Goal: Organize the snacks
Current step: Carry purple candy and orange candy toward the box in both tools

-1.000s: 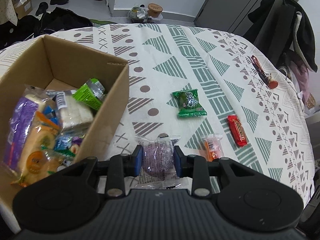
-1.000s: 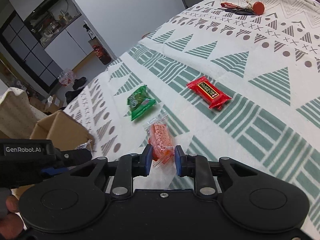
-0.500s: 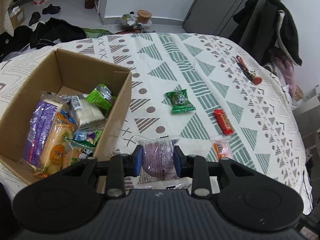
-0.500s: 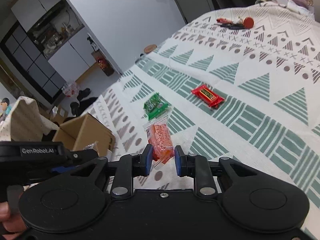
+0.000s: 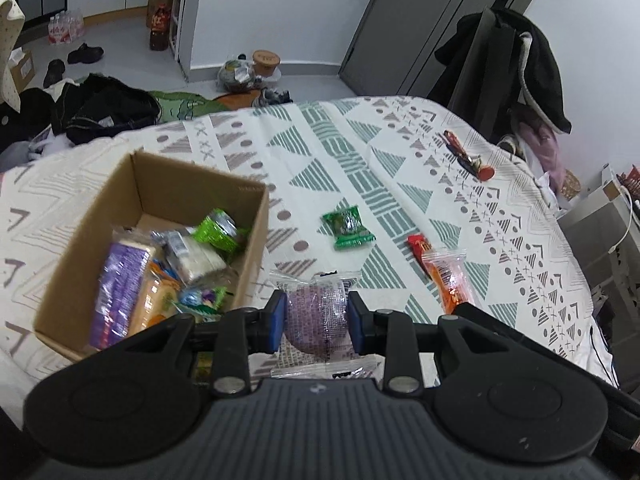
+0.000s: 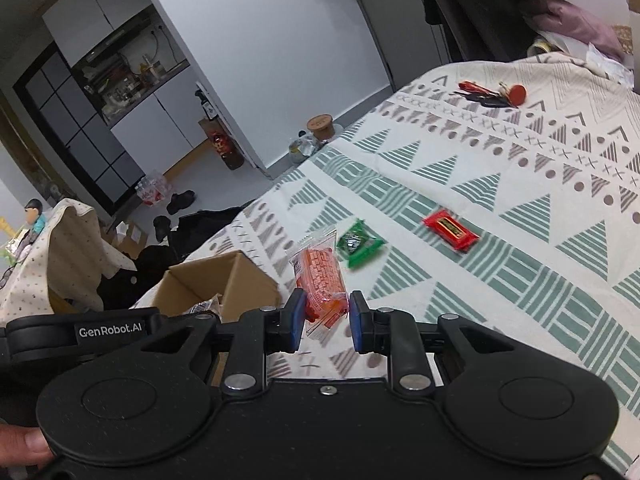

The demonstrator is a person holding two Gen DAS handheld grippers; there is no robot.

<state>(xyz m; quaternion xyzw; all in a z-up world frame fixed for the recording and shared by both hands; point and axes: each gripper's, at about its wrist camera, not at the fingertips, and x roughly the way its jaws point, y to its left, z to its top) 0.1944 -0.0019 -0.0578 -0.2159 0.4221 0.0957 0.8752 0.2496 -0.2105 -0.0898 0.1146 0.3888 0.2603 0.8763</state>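
The purple snack packet (image 5: pixel 317 316) sits clamped between the blue pads of the left gripper (image 5: pixel 317 318), held above the table just to the right of the cardboard box (image 5: pixel 256 216). Its clear wrapper edges stick out above and below the pads.

The orange snack packet (image 6: pixel 320 276) is gripped at its lower end by the right gripper (image 6: pixel 325 314); both pads press on the wrapper, and the packet is lifted off the cloth. In the left wrist view the same orange packet (image 5: pixel 446 276) appears to the right of the purple one, in front of the red packet.

The box stands open on the left part of the table. It contains several wrapped snacks: a purple pack (image 5: pixel 120 280), a yellow-orange pack (image 5: pixel 154 300), a white pack (image 5: pixel 196 256) and a bright green pack (image 5: pixel 218 232).

Two snacks lie flat on the patterned tablecloth (image 5: pixel 320 152):
- a green packet (image 5: pixel 349 227), near the middle;
- a red packet (image 6: pixel 451 230), to its right, apart from it.

A bunch of keys with a red tag (image 6: pixel 494 94) lies near the far right edge of the table. A dark jacket (image 5: pixel 516 64) hangs over a chair behind the table. A thumb (image 6: pixel 24 446) shows at the lower left edge of the right wrist view.
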